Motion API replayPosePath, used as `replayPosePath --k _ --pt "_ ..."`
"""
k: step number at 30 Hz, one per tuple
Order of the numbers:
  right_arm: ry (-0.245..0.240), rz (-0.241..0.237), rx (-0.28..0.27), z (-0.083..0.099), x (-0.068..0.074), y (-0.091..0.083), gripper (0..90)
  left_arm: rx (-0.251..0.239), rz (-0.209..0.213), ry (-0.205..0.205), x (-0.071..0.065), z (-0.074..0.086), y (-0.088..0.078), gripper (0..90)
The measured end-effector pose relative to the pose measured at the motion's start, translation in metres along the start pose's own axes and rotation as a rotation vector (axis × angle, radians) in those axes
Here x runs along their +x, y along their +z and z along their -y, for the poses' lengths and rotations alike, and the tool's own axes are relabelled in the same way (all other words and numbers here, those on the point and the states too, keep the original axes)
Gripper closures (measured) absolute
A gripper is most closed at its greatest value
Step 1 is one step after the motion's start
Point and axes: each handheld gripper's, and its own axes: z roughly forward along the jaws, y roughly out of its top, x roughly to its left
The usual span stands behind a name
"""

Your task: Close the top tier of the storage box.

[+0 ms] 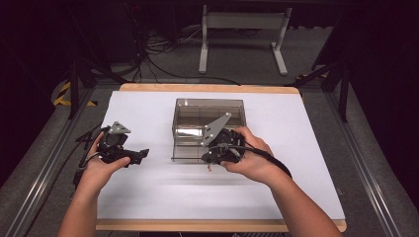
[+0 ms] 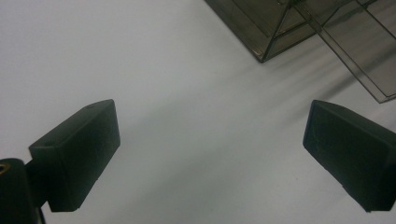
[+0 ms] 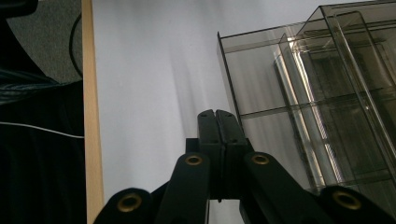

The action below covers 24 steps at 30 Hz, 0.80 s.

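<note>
Smoked clear-plastic compartment box (image 1: 190, 111) sits at table centre on the white sheet (image 1: 148, 192), toward 12 o'clock from the person. Right gripper (image 3: 218, 122) has its jaws pressed together with nothing between, tips just beside the box's near wall. Left gripper (image 2: 210, 154) at 9 o'clock of the box, well apart from it, jaws spread wide over bare sheet.
</note>
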Motion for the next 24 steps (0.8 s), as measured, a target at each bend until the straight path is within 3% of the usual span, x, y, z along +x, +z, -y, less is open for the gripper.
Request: replayPosePath --k 9,24 --pt "0.078 0.002 -0.031 0.002 -0.009 -0.007 90.0 0.002 0.001 -0.004 0.000 0.000 0.000 4.6" --pt "0.124 0.042 -0.080 0.003 -0.019 -0.015 90.0 0.008 0.007 0.005 -0.001 -0.001 0.000 4.6"
